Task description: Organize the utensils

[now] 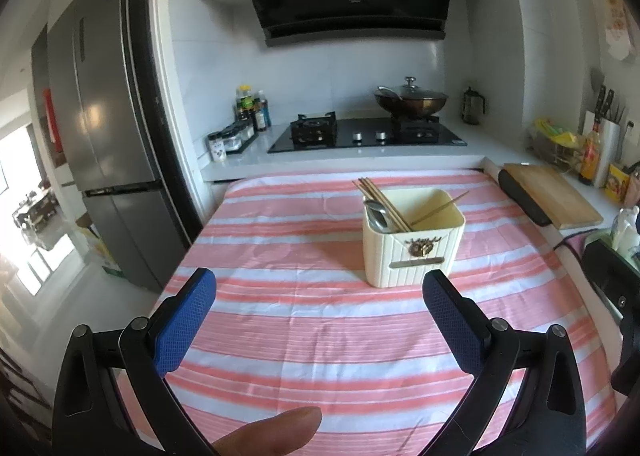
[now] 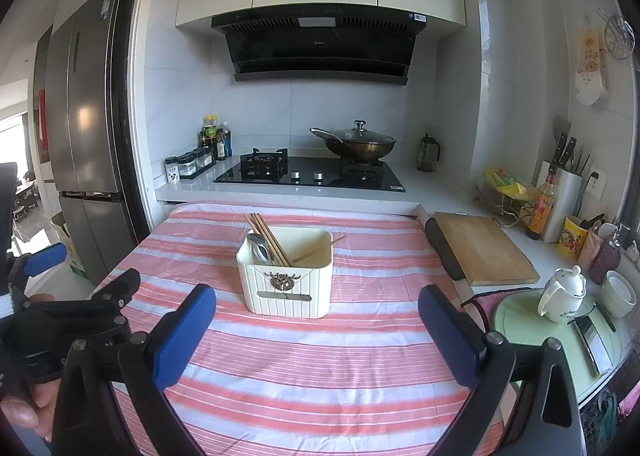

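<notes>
A cream utensil holder [image 1: 412, 250] stands upright on the pink-and-white striped cloth [image 1: 304, 320]; it also shows in the right wrist view [image 2: 286, 282]. Inside it lean several wooden chopsticks [image 1: 380, 203] and metal spoons [image 1: 376, 215], also seen in the right wrist view: chopsticks [image 2: 270, 238], spoons [image 2: 259, 247]. One chopstick [image 1: 440, 208] leans to the right. My left gripper [image 1: 320, 296] is open and empty, short of the holder. My right gripper [image 2: 316, 308] is open and empty, just in front of the holder. The left gripper's body [image 2: 60, 320] shows at the right wrist view's left edge.
A wooden cutting board [image 2: 482, 250] lies to the right of the cloth. A white teapot [image 2: 562, 294] and cup [image 2: 618, 292] stand at the right. Behind are a gas stove [image 2: 308, 173] with a lidded wok [image 2: 356, 143], and spice bottles [image 2: 192, 161]. A fridge [image 1: 108, 115] stands to the left.
</notes>
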Action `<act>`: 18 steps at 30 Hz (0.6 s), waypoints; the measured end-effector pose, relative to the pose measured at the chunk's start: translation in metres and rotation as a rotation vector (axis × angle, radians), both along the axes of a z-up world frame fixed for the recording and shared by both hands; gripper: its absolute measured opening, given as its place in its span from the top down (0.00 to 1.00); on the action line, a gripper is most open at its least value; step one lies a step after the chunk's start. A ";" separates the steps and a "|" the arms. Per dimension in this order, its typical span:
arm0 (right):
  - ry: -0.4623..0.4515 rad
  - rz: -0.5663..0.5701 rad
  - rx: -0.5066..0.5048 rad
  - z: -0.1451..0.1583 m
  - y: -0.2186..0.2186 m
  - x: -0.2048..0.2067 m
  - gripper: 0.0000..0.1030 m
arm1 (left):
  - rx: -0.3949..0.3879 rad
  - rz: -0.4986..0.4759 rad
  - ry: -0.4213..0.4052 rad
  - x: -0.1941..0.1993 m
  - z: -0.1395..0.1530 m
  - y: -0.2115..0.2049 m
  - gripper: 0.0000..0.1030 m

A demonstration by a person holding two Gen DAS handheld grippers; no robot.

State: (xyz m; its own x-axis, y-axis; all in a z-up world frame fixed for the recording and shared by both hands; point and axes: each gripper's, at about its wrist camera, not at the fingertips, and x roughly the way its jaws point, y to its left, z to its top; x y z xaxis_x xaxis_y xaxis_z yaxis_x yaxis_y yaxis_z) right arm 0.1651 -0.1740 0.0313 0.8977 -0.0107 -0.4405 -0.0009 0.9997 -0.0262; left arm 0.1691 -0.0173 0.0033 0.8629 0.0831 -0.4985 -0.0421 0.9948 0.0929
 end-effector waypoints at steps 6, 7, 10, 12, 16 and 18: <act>-0.005 -0.001 -0.011 0.001 0.001 -0.001 0.00 | -0.002 0.000 0.001 0.000 0.000 0.000 0.00; -0.004 -0.002 -0.011 0.001 0.001 -0.001 0.00 | 0.000 -0.001 0.000 0.000 0.000 0.000 0.00; -0.006 -0.003 -0.010 0.002 0.001 -0.002 0.00 | -0.001 -0.003 0.000 0.000 0.000 0.000 0.00; -0.005 -0.005 -0.012 0.002 0.001 -0.002 0.00 | -0.003 -0.003 -0.001 0.000 0.000 0.000 0.00; -0.005 -0.002 -0.012 0.002 0.001 -0.003 0.00 | -0.008 -0.004 -0.002 -0.001 0.000 0.000 0.00; -0.007 0.000 -0.015 0.003 0.002 -0.004 0.00 | -0.007 -0.006 0.000 -0.001 -0.001 -0.001 0.00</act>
State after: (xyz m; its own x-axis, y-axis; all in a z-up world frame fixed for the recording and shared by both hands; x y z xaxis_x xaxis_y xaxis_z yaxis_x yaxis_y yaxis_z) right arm 0.1612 -0.1722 0.0346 0.9005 -0.0168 -0.4345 -0.0012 0.9992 -0.0412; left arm 0.1685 -0.0186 0.0027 0.8636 0.0748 -0.4986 -0.0364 0.9956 0.0863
